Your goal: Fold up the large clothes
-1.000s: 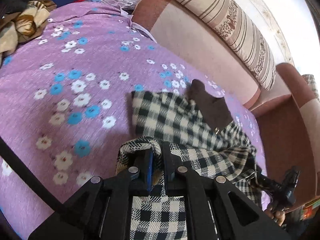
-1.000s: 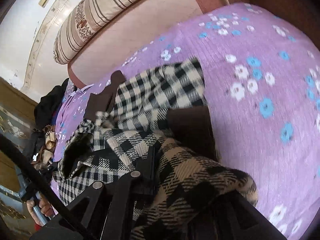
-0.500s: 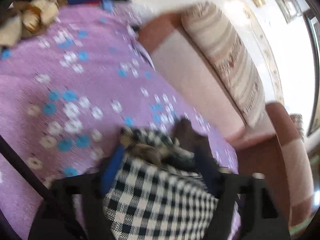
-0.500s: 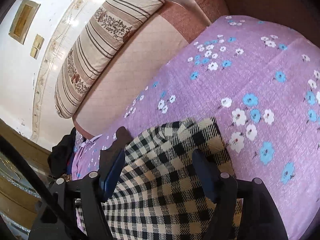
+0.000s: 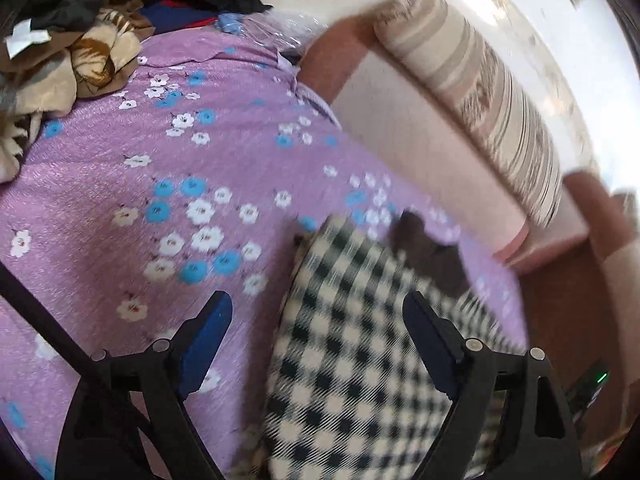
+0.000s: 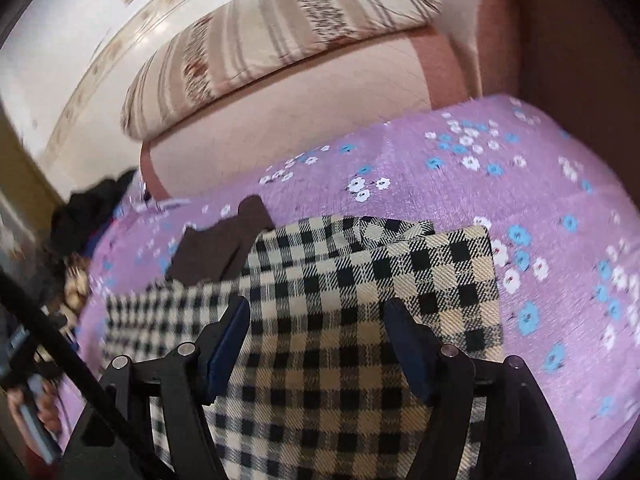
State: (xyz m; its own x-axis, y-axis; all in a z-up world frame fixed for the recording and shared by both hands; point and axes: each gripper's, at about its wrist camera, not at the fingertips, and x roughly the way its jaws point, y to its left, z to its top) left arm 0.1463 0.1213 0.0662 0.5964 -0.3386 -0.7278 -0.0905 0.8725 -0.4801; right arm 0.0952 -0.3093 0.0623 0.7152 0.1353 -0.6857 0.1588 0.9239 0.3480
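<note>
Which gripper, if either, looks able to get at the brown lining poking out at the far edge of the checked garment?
Probably both. The left gripper and right gripper are open and empty, and nothing covers the brown lining beyond the checked garment.

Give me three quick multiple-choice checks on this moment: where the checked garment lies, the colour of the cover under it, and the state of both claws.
1. The checked garment lies:
A. on the flowered cover
B. over the striped cushion
C. on the floor

2. The cover is:
A. green
B. purple with blue and white flowers
C. plain white

3. The left claw and right claw are:
A. both shut on cloth
B. one open, one shut
C. both open

Answers:
1 A, the garment lies spread on the cover.
2 B, purple shows all around it.
3 C, each view shows the fingers wide apart, gripping nothing.
</note>
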